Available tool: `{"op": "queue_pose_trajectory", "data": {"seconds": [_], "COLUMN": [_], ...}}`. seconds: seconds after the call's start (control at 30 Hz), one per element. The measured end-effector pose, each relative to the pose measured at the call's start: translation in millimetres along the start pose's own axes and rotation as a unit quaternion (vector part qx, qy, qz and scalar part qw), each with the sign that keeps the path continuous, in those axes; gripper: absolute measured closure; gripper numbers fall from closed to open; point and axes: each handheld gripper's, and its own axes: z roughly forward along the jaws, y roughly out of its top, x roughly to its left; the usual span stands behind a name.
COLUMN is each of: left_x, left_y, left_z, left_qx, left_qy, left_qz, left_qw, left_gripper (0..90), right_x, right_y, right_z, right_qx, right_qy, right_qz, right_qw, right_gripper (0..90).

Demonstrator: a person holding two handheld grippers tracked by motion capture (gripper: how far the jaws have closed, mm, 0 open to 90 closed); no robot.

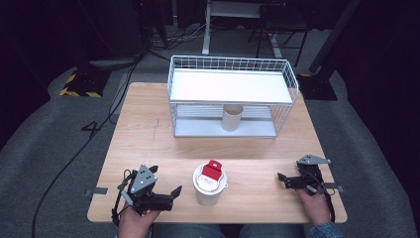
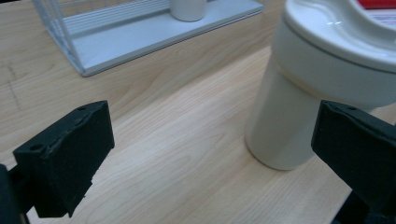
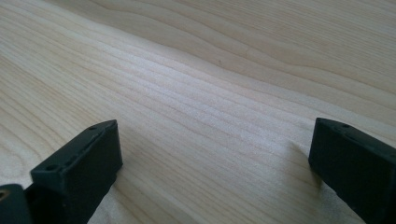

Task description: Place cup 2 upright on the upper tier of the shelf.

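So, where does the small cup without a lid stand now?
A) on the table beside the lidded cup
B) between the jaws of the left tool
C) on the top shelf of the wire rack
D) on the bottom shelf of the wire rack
D: the small cup stands upright on the bottom shelf of the wire rack, under its top shelf.

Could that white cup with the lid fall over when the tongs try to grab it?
Maybe. The lidded cup is tall and stands near the table's front edge, so a sideways bump from the open left tongs could tip it or push it off. The red tag lies loose on the lid and might slide off. The right tongs are open too, off to the side.
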Motion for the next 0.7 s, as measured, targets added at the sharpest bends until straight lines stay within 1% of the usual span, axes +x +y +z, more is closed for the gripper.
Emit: {"op": "queue_pose_trajectory", "data": {"seconds": [0.1,0.17,0.23,0.37,0.4,0.5,0.57,0.6,0.67,0.7], "left_x": [-7.0,-13.0,-17.4,-22.0,-23.4,-27.0,-29.6,-31.1,-32.8,-33.9], "left_y": [3.9,6.8,8.7,9.2,9.1,9.2,9.4,9.3,9.3,9.1], "left_z": [-1.9,-1.9,-0.2,6.4,8.6,14.6,18.5,20.8,24.9,27.0], "left_qx": [-0.013,-0.018,-0.016,-0.012,-0.013,-0.018,-0.021,-0.022,-0.022,-0.021], "left_qy": [-0.025,-0.037,-0.044,-0.06,-0.065,-0.085,-0.094,-0.101,-0.106,-0.109], "left_qz": [0.004,0.012,0.023,0.028,0.026,0.033,0.038,0.037,0.042,0.04], "left_qw": [0.9996,0.9991,0.9986,0.9977,0.9975,0.9957,0.9946,0.994,0.9932,0.9931], "left_gripper": [0.0,0.0,0.0,0.0,0.0,0.0,0.0,0.0,0.0,0.0], "right_x": [0.0,0.0,0.0,0.0,0.1,0.0,0.0,0.0,0.0,0.0], "right_y": [0.0,0.0,0.0,0.0,0.0,0.0,0.0,0.0,0.0,0.0], "right_z": [0.0,0.0,0.0,0.0,0.0,0.0,0.0,0.0,0.0,0.0], "right_qx": [0.0,0.0,0.0,0.0,0.0,0.0,0.0,0.0,0.0,0.0], "right_qy": [0.0,0.0,0.0,0.0,0.0,0.0,0.0,0.0,0.0,0.0], "right_qz": [0.0,0.0,0.0,0.0,0.0,0.0,0.0,0.0,0.0,0.0], "right_qw": [1.0,1.0,1.0,1.0,1.0,1.0,1.0,1.0,1.0,1.0], "right_gripper": [2.5,2.5,2.5,2.5,2.5,2.5,2.5,2.5,2.5,2.5]}}
